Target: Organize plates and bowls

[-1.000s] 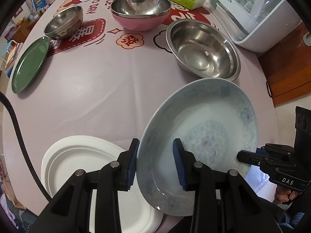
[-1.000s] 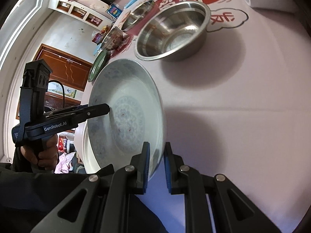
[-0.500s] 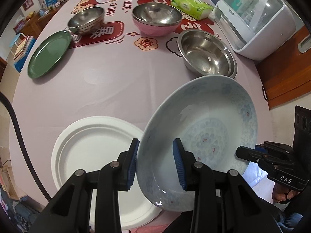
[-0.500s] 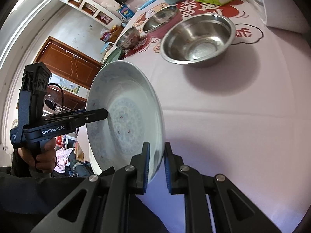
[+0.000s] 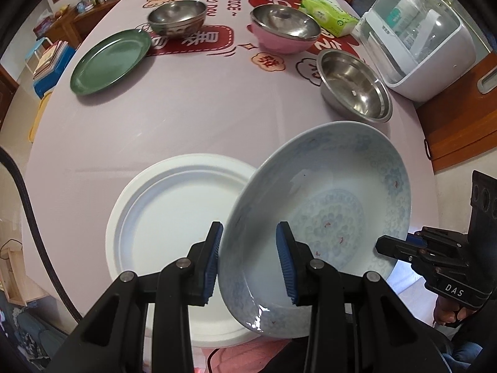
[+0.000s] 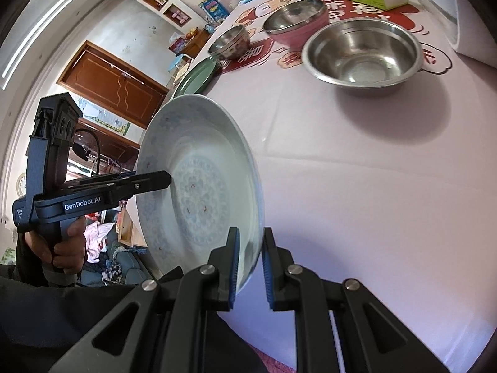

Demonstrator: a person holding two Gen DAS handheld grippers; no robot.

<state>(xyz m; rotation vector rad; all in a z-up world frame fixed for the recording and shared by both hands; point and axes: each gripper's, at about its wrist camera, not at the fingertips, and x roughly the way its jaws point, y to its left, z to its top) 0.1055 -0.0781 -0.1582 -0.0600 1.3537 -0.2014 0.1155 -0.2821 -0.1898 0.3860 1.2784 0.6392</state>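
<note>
I have the blue-patterned plate tilted, lifted off the table, both grippers clamped on its rim: left gripper near edge, right gripper opposite. White plate lies beneath-left; open cloth beyond.

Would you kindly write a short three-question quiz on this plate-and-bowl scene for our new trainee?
1. True or false: the blue patterned plate lies flat on the table.
2. How many grippers grip that plate's rim?
3. Which plate shows directly behind the lifted plate in the left wrist view? A) green plate B) white plate C) neither

Key
1. False: it is held tilted above the table.
2. Two: the left gripper and the right gripper, on opposite edges.
3. B. The steel bowl, pink bowl and small steel bowl sit farther back.
</note>
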